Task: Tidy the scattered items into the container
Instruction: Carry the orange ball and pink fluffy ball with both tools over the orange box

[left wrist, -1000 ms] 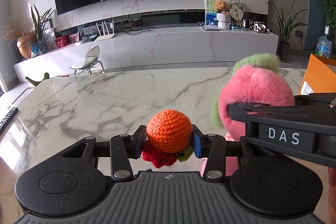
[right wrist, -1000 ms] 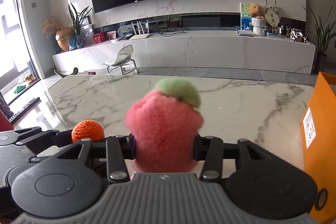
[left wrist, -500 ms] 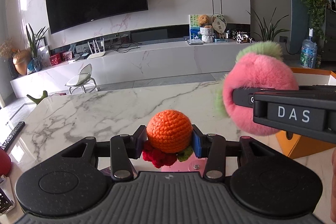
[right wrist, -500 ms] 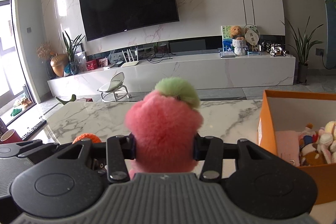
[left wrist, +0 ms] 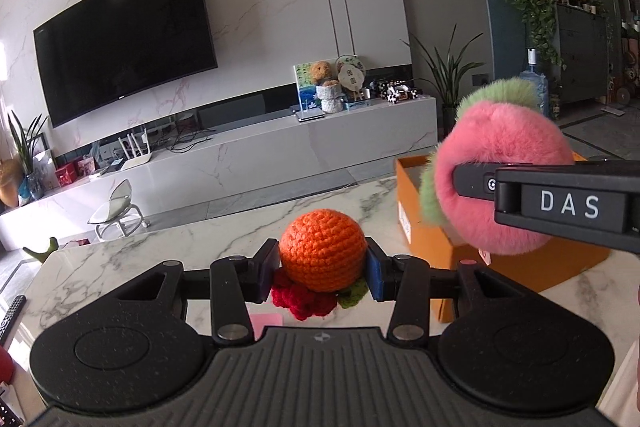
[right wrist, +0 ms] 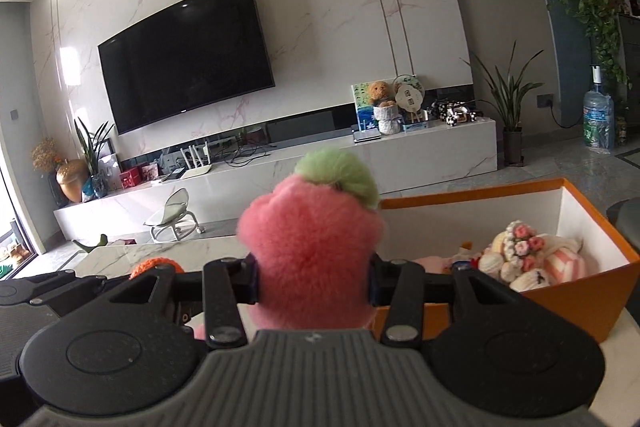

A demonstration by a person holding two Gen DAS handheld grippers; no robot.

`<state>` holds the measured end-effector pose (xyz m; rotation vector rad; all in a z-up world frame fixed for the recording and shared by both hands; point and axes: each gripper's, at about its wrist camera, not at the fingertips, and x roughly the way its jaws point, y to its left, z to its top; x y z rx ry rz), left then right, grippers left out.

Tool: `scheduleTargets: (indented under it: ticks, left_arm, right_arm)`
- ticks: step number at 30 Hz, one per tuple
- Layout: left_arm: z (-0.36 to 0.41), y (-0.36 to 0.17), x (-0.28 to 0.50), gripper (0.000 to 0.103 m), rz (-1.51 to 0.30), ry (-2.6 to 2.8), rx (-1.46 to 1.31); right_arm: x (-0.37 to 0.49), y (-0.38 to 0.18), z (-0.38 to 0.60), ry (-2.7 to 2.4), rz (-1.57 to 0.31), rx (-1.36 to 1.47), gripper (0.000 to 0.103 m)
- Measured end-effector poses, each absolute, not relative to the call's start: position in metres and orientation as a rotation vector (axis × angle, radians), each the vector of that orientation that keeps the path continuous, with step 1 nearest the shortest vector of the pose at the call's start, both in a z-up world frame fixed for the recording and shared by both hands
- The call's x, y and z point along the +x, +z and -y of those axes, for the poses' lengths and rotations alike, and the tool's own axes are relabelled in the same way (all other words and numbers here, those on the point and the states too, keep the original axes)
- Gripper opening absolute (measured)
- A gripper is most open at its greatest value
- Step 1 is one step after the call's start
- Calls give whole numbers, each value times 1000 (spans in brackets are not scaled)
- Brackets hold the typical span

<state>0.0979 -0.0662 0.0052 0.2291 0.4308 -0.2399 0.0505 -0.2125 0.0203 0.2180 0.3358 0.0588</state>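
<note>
Orange crochet ball: clamped between the left tool's pads, lifted off the tabletop, with red and green crochet bits hanging under it; carried so it can go in with the rest.
Pink plush: squeezed in the right tool, green tuft up, at 2 o'clock of the ball in the left view, nearer the box.
Orange box: open-topped on the tabletop at 3 o'clock of the plush; knitted toys already lie inside, filling its right part.
Judgement: both tools grip firmly because soft items slip; the plush likely drops first, into the freer left part.
</note>
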Motion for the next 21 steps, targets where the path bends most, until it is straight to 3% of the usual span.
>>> scheduleTargets:
  ticks: [21]
  left_arm:
    - [155,19,140,51,-413,-369,197]
  right_arm:
    - [50,33,350,-158,-316,207,48]
